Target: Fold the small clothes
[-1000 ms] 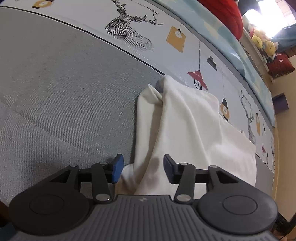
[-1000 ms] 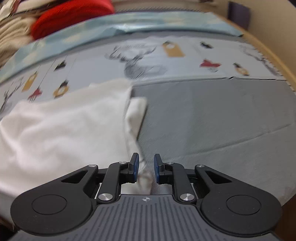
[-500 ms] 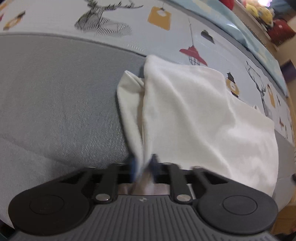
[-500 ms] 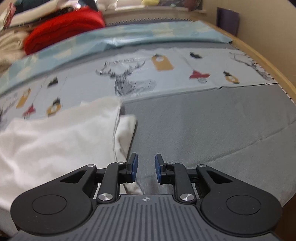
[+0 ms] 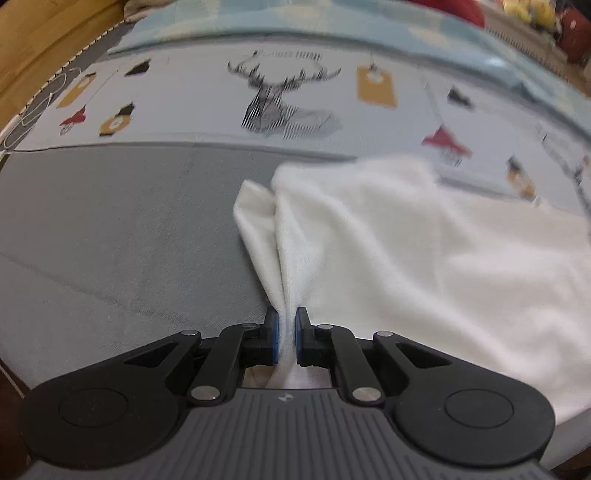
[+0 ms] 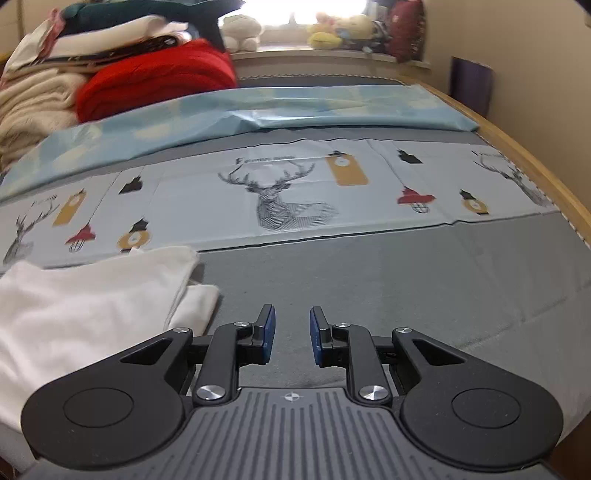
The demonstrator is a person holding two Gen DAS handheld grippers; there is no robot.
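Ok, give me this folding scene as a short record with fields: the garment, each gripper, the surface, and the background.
garment: white garment, lying rumpled on the bed, one edge pulled up into a bunch
left gripper: left gripper has just been closing, now shut on the bunched white edge
right gripper: right gripper slightly open, nothing between its fingers, over bare grey cover beside the garment
surface: grey cover, with a deer-print sheet behind it
background: red blanket and stacked textiles, plush toys on the sill

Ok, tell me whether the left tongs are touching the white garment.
Touching. The left wrist view shows the left tongs closed on a bunched edge of the white garment.
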